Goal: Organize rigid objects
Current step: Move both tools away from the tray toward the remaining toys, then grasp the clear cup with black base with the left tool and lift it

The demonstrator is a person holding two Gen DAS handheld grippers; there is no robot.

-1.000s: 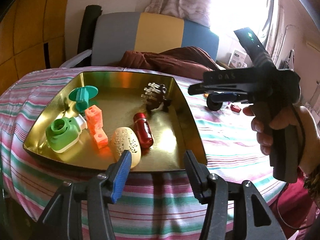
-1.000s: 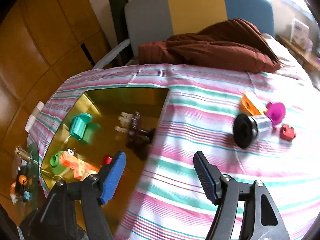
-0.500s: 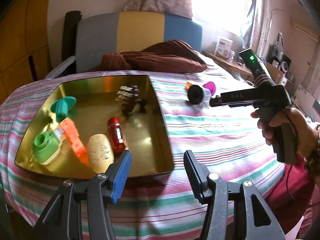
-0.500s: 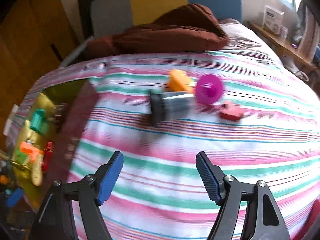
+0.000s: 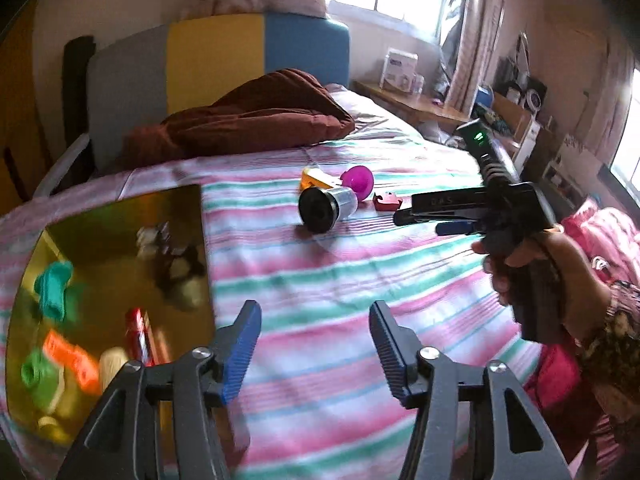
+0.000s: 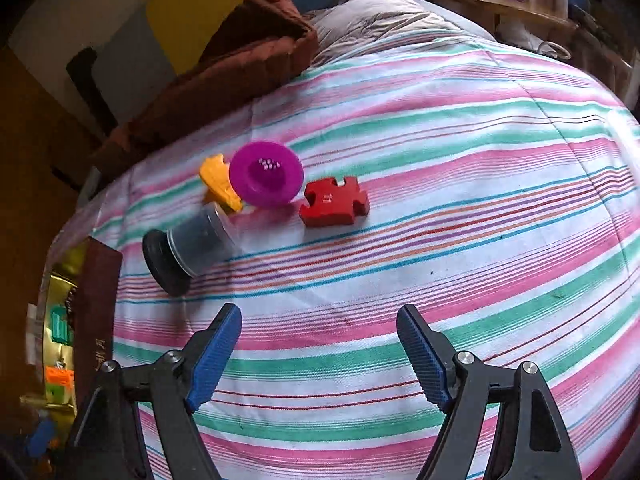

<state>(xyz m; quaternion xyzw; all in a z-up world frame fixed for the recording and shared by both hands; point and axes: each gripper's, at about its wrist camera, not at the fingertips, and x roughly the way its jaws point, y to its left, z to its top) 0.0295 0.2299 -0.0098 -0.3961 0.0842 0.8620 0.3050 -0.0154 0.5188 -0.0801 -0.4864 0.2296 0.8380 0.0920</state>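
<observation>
The right tool [image 6: 320, 354] is opening, nothing between its jaws; it should come down over the red puzzle piece [image 6: 334, 201], just beside the purple cup [image 6: 266, 178], without pushing it. The left tool [image 5: 316, 346] is also opening and empty.

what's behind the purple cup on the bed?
Behind the purple cup an orange piece sticks out on the striped cover. The cup hides part of it, so its full shape cannot be seen.

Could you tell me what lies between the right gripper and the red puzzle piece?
Only bare striped cloth lies between the right gripper, jaws opening and empty, and the red puzzle piece; the right wrist view shows this.
</observation>
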